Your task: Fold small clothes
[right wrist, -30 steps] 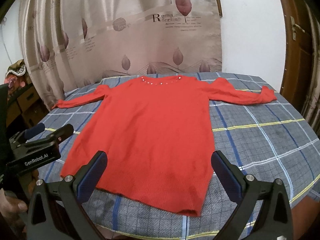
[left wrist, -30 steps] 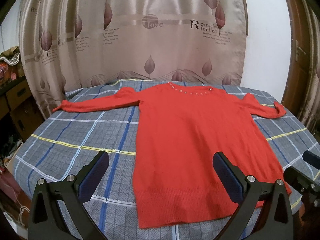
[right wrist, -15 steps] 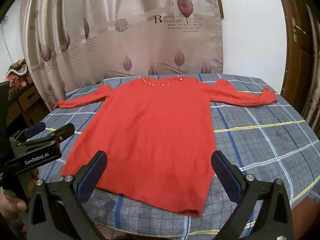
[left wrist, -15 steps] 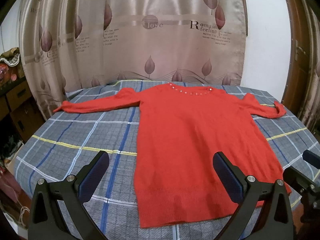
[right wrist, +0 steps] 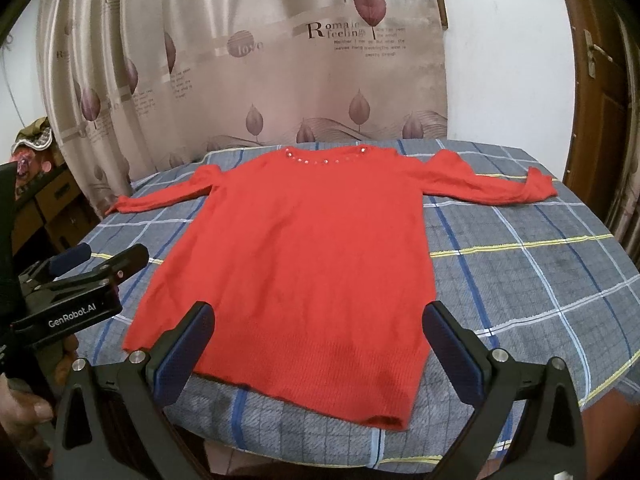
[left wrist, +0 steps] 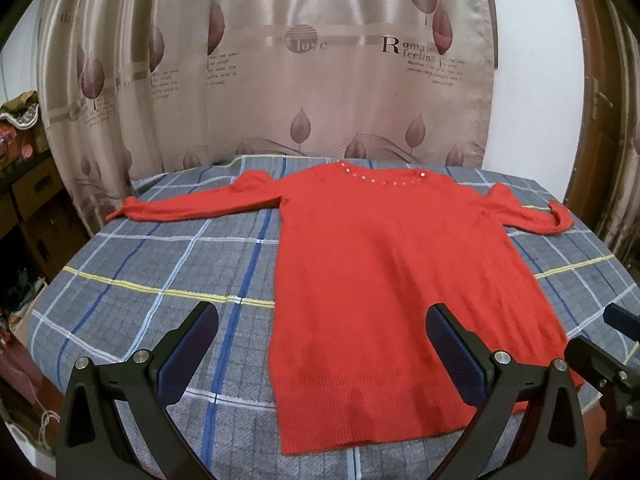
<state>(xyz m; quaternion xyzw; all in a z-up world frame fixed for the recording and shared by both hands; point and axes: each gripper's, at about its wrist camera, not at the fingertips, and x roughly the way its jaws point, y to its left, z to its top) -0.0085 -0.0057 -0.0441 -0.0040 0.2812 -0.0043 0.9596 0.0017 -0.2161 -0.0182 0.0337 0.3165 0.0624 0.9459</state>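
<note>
A red long-sleeved sweater (left wrist: 384, 272) lies flat on the plaid-covered table (left wrist: 160, 264), neckline with beads at the far side, both sleeves spread out sideways. It also shows in the right wrist view (right wrist: 304, 248). My left gripper (left wrist: 322, 344) is open and empty, held above the hem's left part. My right gripper (right wrist: 318, 340) is open and empty, held above the hem near the table's front edge. The left gripper's body (right wrist: 76, 292) shows at the left of the right wrist view.
A beige curtain (left wrist: 304, 72) with leaf prints hangs behind the table. A wooden door (right wrist: 600, 80) stands at the right. Wooden furniture (left wrist: 28, 200) with clutter stands at the left. The tablecloth (right wrist: 540, 264) lies bare on both sides of the sweater.
Both grippers have risen and pulled back slightly, so the sweater sits a little lower in view. The sweater has not moved.
</note>
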